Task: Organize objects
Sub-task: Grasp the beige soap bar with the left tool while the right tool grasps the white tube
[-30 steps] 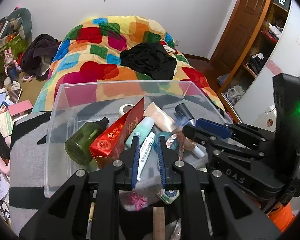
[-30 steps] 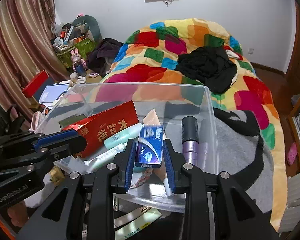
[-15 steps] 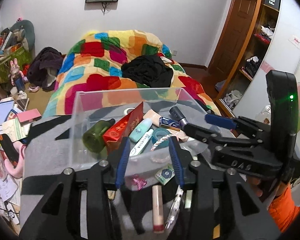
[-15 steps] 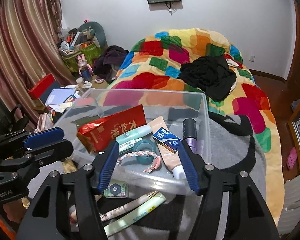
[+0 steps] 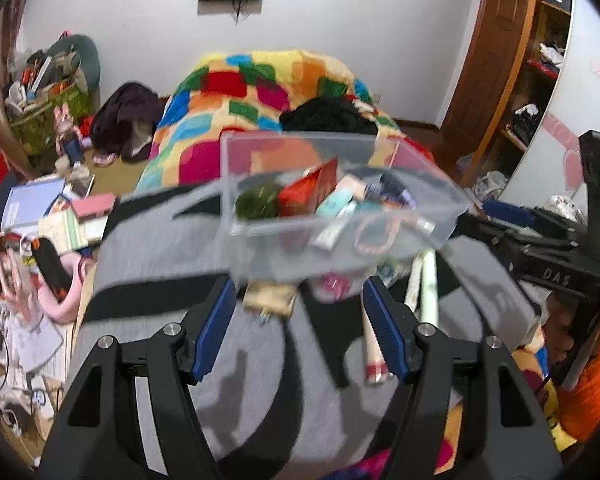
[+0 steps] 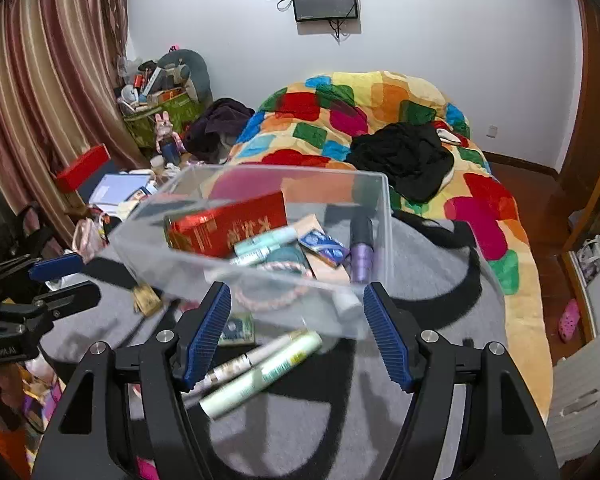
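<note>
1. left claw (image 5: 296, 330) and right claw (image 6: 296, 330) both gape wide, holding nothing.
2. two tubes (image 6: 260, 372) lie on the grey blanket (image 6: 420, 320) just before the bin.
3. clear bin (image 6: 380, 240) sits on the blanket, holding a red box (image 6: 228, 224), purple bottle (image 6: 362, 252), pink braid (image 6: 272, 296).
4. patchwork bed (image 6: 380, 108) beyond.
</note>
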Available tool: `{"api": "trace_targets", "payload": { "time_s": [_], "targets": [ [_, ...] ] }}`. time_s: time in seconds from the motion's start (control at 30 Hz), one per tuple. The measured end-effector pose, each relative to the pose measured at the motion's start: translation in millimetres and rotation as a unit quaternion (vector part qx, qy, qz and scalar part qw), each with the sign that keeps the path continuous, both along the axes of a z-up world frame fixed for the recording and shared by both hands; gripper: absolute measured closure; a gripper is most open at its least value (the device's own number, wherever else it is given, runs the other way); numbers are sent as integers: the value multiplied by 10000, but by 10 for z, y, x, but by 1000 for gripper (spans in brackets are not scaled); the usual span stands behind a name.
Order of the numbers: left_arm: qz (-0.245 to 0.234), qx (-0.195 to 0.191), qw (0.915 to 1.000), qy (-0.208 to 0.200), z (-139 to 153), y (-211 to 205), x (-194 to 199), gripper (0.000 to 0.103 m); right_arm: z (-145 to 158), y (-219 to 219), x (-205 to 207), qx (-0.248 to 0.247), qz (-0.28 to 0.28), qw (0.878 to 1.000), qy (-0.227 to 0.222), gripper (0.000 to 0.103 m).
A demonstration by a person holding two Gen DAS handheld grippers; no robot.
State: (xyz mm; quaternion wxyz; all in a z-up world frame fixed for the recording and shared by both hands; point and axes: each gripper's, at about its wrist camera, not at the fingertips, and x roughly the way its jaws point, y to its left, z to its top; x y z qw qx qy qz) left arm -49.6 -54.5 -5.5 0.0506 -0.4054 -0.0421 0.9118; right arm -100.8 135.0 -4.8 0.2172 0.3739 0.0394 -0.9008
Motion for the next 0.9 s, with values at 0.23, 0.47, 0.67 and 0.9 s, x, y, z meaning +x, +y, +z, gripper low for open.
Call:
{"api": "trace_targets", "payload": {
  "time_s": [0.23,0.47,0.67,0.9],
  "targets": [
    [141,-37,9986,-501,-391,-119,37,37,-339,83,40,-45,-55,9983,-585,37],
    [373,171,9963,-751,-593,-238,-197,37,-603,77,71,-137,-21,9946,-1028,37],
    [220,56,9965,-799,-597,-141,-403,37,-604,91,66,-212,-53,9940,-1073,36],
    [232,-206,9962,-809,-645,-30,-532,37,-577,119,-11,-591,-84,9894,-1327,36]
  ]
}}
